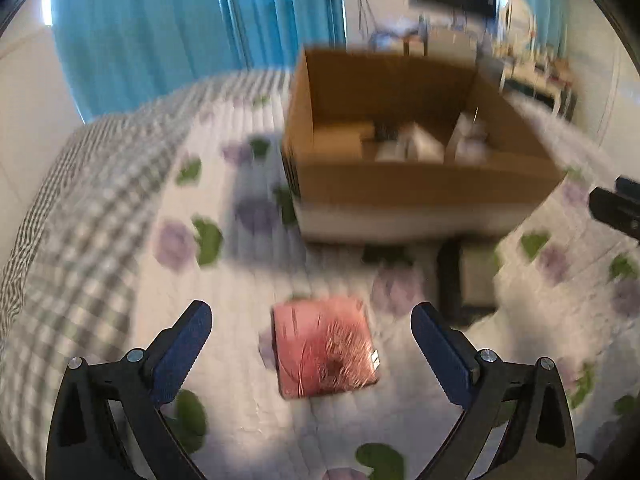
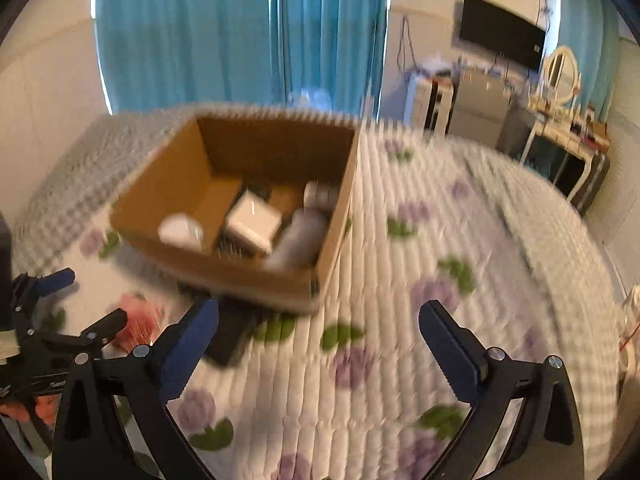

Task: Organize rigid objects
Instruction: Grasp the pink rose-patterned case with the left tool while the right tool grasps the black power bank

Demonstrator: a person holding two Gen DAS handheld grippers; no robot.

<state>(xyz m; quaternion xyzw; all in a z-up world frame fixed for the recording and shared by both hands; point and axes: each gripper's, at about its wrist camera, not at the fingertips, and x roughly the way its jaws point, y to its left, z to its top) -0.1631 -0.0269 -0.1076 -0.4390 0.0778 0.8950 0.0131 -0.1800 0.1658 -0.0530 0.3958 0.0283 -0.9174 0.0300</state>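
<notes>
A flat pink box (image 1: 325, 347) lies on the flowered quilt, between and just ahead of my open left gripper (image 1: 312, 318). It shows as a pink blur in the right wrist view (image 2: 138, 320). A dark flat box (image 1: 466, 280) lies in front of the cardboard box (image 1: 420, 188); it also shows in the right wrist view (image 2: 232, 336). The cardboard box (image 2: 248, 276) holds several white items (image 2: 254, 222). My right gripper (image 2: 320, 320) is open and empty above the quilt. The left gripper (image 2: 60, 308) shows at the left of the right wrist view.
The bed has a white quilt (image 2: 420, 240) with purple flowers and a grey checked blanket (image 1: 80, 220) on the left. Blue curtains (image 2: 240, 32), a wall TV (image 2: 500, 36) and a dresser (image 2: 560, 148) stand beyond the bed.
</notes>
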